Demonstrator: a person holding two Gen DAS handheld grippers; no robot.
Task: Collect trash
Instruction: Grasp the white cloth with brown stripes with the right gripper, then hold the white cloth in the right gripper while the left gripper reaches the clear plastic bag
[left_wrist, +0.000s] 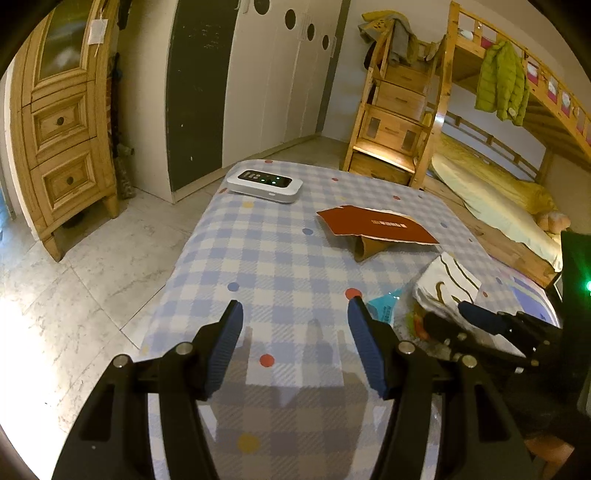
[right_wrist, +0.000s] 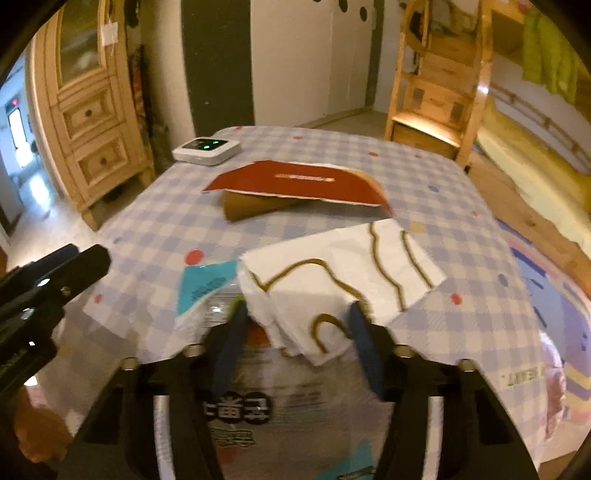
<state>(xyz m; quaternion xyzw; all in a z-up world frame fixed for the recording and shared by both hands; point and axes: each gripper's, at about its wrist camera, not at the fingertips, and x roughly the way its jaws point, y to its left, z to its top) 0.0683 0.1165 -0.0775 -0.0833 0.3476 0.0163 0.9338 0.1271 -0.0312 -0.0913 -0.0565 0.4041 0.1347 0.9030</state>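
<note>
Two grippers over the checked tablecloth (left_wrist: 280, 251): the left gripper (left_wrist: 293, 314) spread and bare, the right gripper (right_wrist: 295, 314) straddling a crumpled white napkin (right_wrist: 332, 280), contact unclear; torn red cardboard (right_wrist: 295, 182) lies ahead, a plastic wrapper (right_wrist: 258, 406) partly hidden beneath.

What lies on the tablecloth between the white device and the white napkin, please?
The torn red cardboard piece lies between the white device and the white napkin on the tablecloth, clearest in the right wrist view.

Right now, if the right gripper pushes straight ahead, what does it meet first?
The right gripper would meet the crumpled white paper with gold wavy lines first; it already sits between the open jaws. Depth is uncertain.
</note>
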